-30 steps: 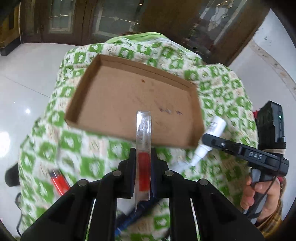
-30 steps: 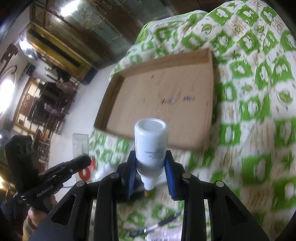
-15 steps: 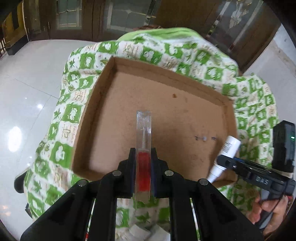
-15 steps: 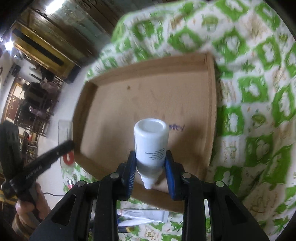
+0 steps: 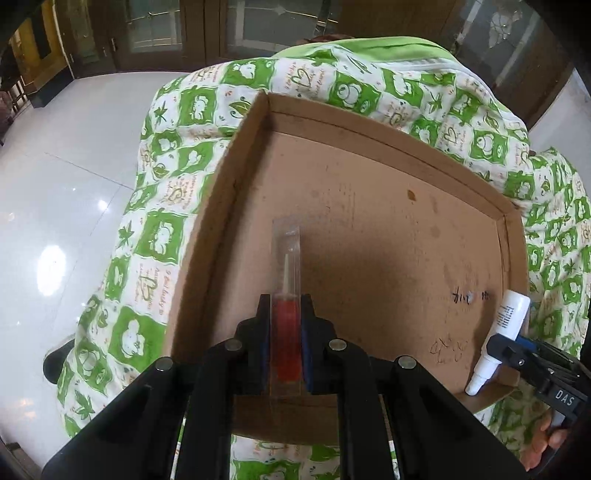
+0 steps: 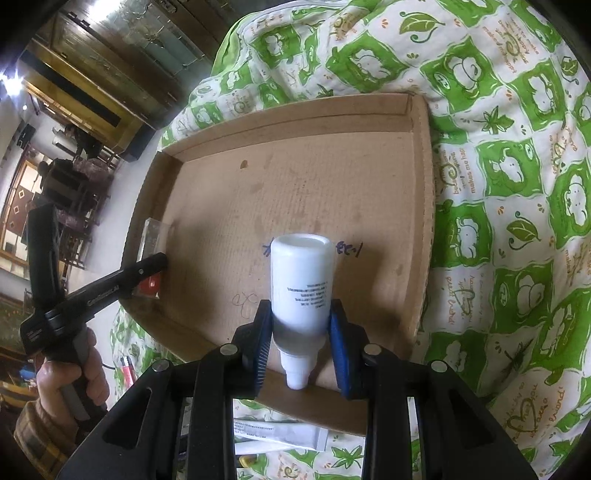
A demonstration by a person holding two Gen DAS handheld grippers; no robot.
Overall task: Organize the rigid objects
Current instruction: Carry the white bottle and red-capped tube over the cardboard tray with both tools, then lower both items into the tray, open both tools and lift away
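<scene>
Gripping clear packet with red-filled syringe point(image 5: 286, 317) in left gripper point(image 5: 285, 343), jaws pinched on it, over cardboard tray point(image 5: 207, 236) near its left wall. White bottle point(image 6: 301, 284) clamped in right gripper point(image 6: 301, 347), cap toward camera, above tray's right part.

Home: patterned bedspread point(image 6: 517, 184), wooden doors point(image 5: 207, 33)

The left tongs point(image 5: 285, 332) are pointing steeply downward, jaws pressing on both sides of a clear packaged syringe point(image 5: 286, 295). The right tongs point(image 6: 301, 339) are also angling downward, blue pads point(image 6: 338, 350) clamping a white bottle point(image 6: 301, 284) held cap toward the wrist. The left hand point(image 6: 70, 376) is gripping its handle; a plaid sleeve point(image 6: 40, 439) is covering the wrist.
</scene>
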